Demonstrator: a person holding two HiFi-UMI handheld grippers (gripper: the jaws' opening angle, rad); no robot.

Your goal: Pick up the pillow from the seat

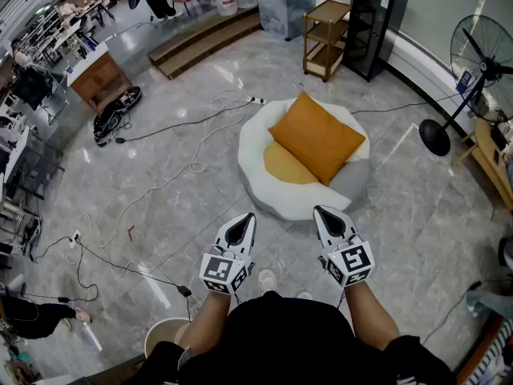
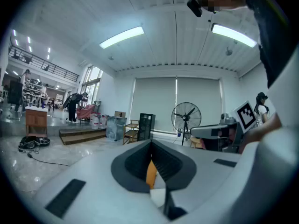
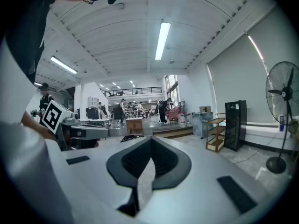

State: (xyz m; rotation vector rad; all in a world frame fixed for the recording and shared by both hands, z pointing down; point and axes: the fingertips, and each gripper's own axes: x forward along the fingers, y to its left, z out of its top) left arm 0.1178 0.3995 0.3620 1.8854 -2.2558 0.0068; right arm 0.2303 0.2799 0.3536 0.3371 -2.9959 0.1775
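Both tongs are sitting fully shut and holding nothing.

Head view: I am holding the left tongs [image 1: 247,220] and right tongs [image 1: 321,213] side by side at lower centre, aiming up the frame at the seat [image 1: 260,195], and neither is touching it. The orange pillow [image 1: 317,137] is lying tilted against the seat's back, just above centre. I am judging the reach as not yet begun. Closed tips would only be shoving the pillow deeper into the soft seat, so they need opening first. A pinch on one corner could let the limp pillow sag and slip out. A deep bite might also be catching the seat's cover. Loose cables [image 1: 188,167] are trailing across the floor [image 1: 160,215] at centre left, and I could be snagging a foot on them while stepping in.

Left gripper view: the left tongs [image 2: 152,160] are meeting at their tips at lower centre. A sliver of orange [image 2: 151,174] is showing low in the slit. I am taking that for the pillow well beyond, not something gripped. Only this view is giving me that line-up. A fan [image 2: 186,117] is standing right of centre.

Right gripper view: the right tongs [image 3: 150,160] are likewise closed and empty, with bare floor showing beyond them. No pillow is appearing here, so I am judging this side as aimed off it. Only the head view is showing how the whole pillow lies.
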